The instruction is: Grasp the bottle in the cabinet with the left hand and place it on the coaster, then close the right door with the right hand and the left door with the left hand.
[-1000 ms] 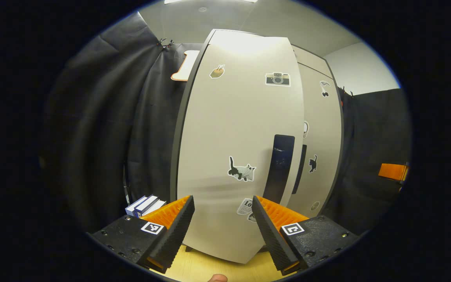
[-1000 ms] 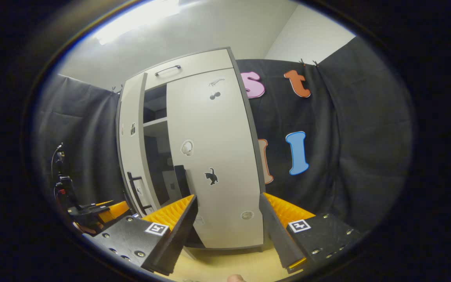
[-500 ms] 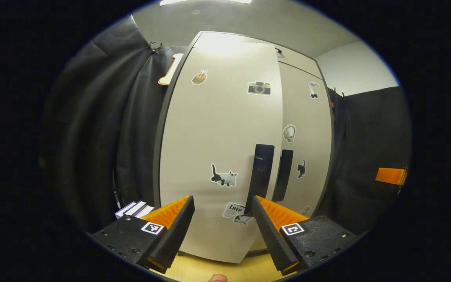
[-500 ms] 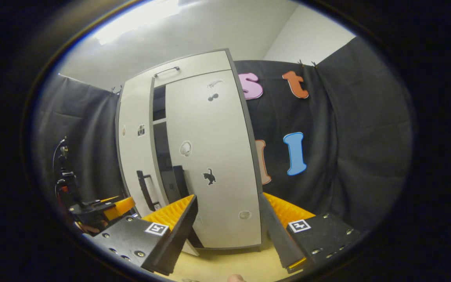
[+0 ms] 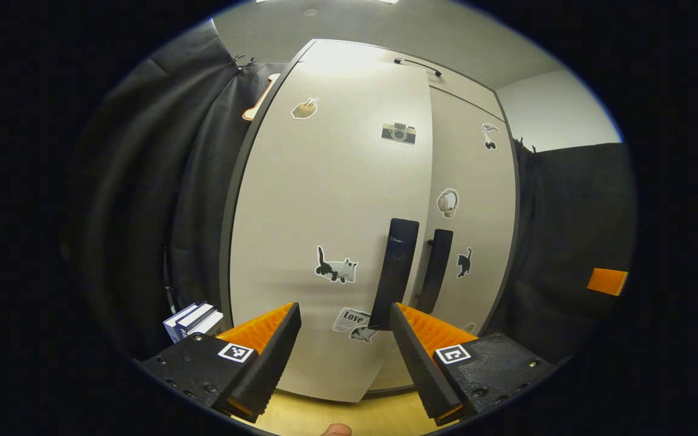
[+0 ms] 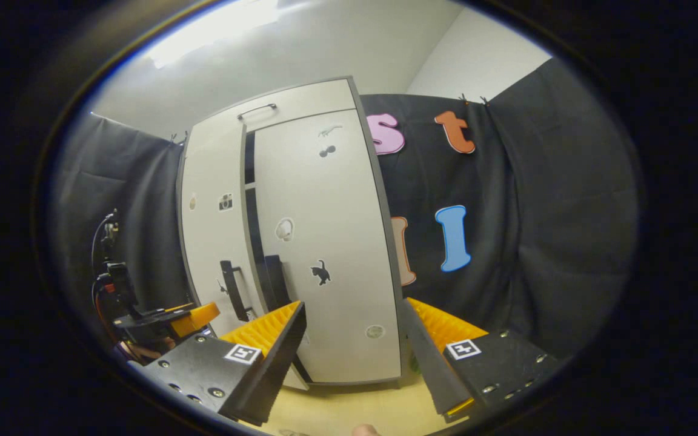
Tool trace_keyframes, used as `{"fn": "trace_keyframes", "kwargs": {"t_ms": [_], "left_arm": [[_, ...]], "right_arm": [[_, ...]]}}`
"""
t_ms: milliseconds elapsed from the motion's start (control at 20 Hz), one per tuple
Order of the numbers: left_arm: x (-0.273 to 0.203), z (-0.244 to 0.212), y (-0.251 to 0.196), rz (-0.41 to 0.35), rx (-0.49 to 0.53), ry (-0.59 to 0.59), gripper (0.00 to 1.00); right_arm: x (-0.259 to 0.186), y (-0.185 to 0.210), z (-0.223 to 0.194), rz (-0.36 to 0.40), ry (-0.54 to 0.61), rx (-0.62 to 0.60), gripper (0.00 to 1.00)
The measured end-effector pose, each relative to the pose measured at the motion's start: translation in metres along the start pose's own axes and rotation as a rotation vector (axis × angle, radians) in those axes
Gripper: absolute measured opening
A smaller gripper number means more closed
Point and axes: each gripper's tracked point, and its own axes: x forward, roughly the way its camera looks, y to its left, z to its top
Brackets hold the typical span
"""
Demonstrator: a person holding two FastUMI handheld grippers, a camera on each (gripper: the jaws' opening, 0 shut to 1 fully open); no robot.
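Left gripper view faces the pale cabinet [image 5: 331, 200]: left door [image 5: 325, 181] with cat, camera and newspaper stickers, right door [image 5: 473, 242] shut beside it, two dark vertical handles [image 5: 394, 272] near the seam. Right gripper view shows a narrow dark gap between the doors. Left gripper [image 5: 344, 351] and right gripper [image 6: 354, 357] both have fingers spread apart, gripping nothing, over the wooden tabletop [image 5: 325, 418]. Books [image 5: 194, 318] stand left of the cabinet
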Motion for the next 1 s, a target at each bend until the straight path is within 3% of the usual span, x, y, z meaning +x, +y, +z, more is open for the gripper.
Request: {"fn": "trace_keyframes", "kwargs": {"t_ms": [100,150,200,400,450,500,550,650,700,800,850,900,1000], "left_arm": [[0.002,0.0,0.0,0.004,-0.001,0.004,0.94],[0.004,0.0,-0.001,0.004,-0.004,0.006,0.94],[0.005,-0.001,-0.003,0.003,-0.007,0.008,0.94],[0.008,-0.001,-0.005,0.006,-0.006,0.009,0.94],[0.009,0.001,-0.005,0.006,-0.005,0.009,0.94],[0.009,0.0,-0.006,0.009,-0.003,0.01,0.94],[0.01,0.001,-0.006,0.012,-0.001,0.011,0.94],[0.008,0.003,-0.007,0.029,0.003,0.016,0.94],[0.007,0.006,-0.009,0.035,0.006,0.014,0.95],[0.003,0.013,-0.015,0.036,0.011,0.006,0.96],[0.001,0.018,-0.019,0.034,0.016,-0.002,0.96],[-0.002,0.023,-0.022,0.039,0.021,-0.007,0.96],[-0.01,0.031,-0.028,0.054,0.037,0.001,0.96]], "right_arm": [[0.0,0.0,-0.001,0.001,0.001,-0.002,0.95],[0.001,0.0,0.0,0.001,0.0,-0.004,0.91],[0.002,0.0,0.0,0.001,-0.001,-0.006,0.95],[0.005,-0.001,0.0,0.004,-0.001,-0.008,0.91],[0.006,-0.001,0.0,0.004,-0.002,-0.008,0.95],[0.007,-0.002,0.0,0.004,-0.002,-0.008,0.91],[0.008,-0.003,0.0,0.004,-0.003,-0.008,0.95],[0.009,-0.004,0.001,0.003,-0.006,-0.01,0.91],[0.01,-0.005,0.002,0.002,-0.008,-0.014,0.95],[0.011,-0.006,0.007,0.005,-0.016,-0.02,0.95],[0.012,-0.006,0.01,0.008,-0.021,-0.02,0.9],[0.013,-0.006,0.012,0.012,-0.024,-0.018,0.95],[0.015,-0.008,0.015,0.015,-0.026,-0.024,0.95]]}}
